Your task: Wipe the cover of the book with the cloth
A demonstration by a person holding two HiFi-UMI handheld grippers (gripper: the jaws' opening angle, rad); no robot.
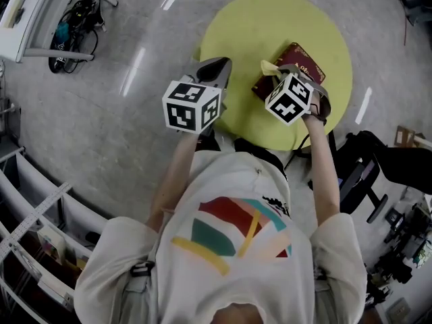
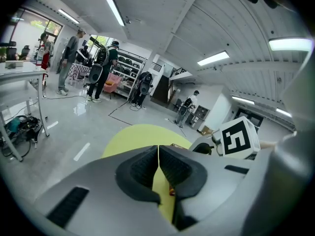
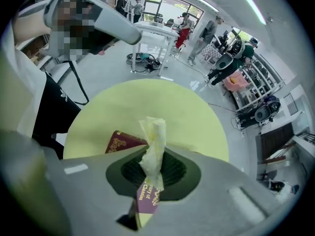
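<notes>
A maroon book [image 1: 302, 62] with gold print lies on the round yellow table [image 1: 250, 25], toward its right side. My right gripper [image 1: 279, 79] hovers over the book's near end, pointing steeply down, shut on a pale yellow cloth [image 1: 267, 67]. In the right gripper view the cloth [image 3: 154, 136] stands bunched between the pads, with the book [image 3: 119, 142] below it. My left gripper [image 1: 215, 65] is shut and holds nothing, over the table's left edge. In the left gripper view its pads [image 2: 139, 170] meet, with the table [image 2: 135, 137] ahead.
A black chair [image 1: 368, 160] stands right of the table. A white desk [image 1: 30, 15] with bags and cables [image 1: 71, 25] under it is at the far left. Shelving [image 1: 34, 221] runs along the lower left. Several people [image 2: 69, 58] stand far off.
</notes>
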